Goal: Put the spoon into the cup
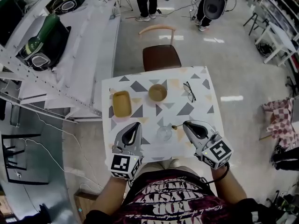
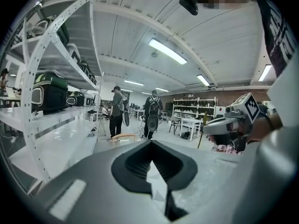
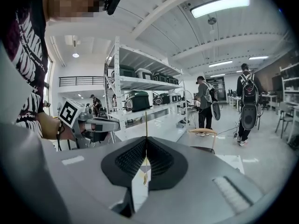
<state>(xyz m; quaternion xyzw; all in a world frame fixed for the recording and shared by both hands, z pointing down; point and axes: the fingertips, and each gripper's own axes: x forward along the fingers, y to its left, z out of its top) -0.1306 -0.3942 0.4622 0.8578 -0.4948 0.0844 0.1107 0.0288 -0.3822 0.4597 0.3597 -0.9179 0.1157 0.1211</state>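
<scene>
spoon (image 1: 175,126): a thin gold one, pinched between the pressed-together jaws of the right gripper (image 1: 185,124). it hangs above the table (image 1: 201,120), just right of the cup (image 1: 164,133) and outside it. in the right gripper view the spoon (image 3: 145,139) runs straight up and down across the meeting line of the jaws. its slim handle rises above the right gripper (image 3: 146,141) and a small gold end shows below. from the head view only a short stretch sticks out of the jaw tips toward the cup, ending in a small dark blob. that may be the bowl end, though it is too small to be sure.

the cup is clear glass, upright near the table's front edge, and only the patterned cloth shows through it. farther back stand a yellow dish (image 1: 121,103) and a round bowl (image 1: 158,92), side by side and apart, both with bare insides. glasses (image 1: 189,91) lie to the right of the bowl.

the left gripper (image 1: 137,125) hovers just left of the cup. seen in its own view, the left gripper (image 2: 150,143) has its jaws together on nothing. a chair (image 1: 161,56) stands at the table's far side.
</scene>
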